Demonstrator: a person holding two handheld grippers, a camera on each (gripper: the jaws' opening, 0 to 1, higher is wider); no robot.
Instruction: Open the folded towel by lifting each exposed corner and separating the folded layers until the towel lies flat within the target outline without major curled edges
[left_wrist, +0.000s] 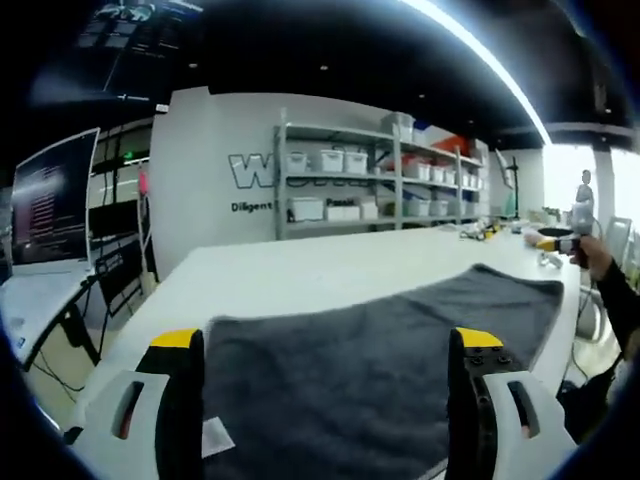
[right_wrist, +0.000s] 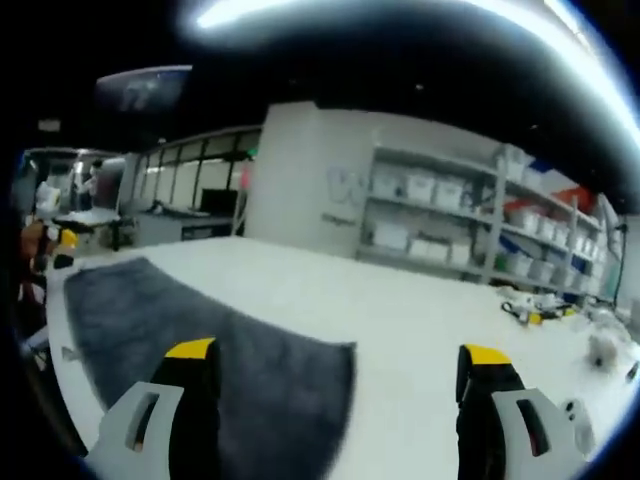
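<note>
Grey towel (left_wrist: 380, 350) lies spread on white table (left_wrist: 300, 270), looks mostly flat. Left gripper (left_wrist: 325, 350) hangs over towel's near part, jaws spread wide, nothing between them. Right gripper (right_wrist: 340, 385) sits over towel's (right_wrist: 190, 340) end edge w/ jaws apart too, empty; one jaw over cloth, other over bare table (right_wrist: 420, 310). Beyond towel's far end in left gripper view: the other gripper (left_wrist: 555, 243) in a hand. Shelves (left_wrist: 380, 180) w/ bins stand behind table.
</note>
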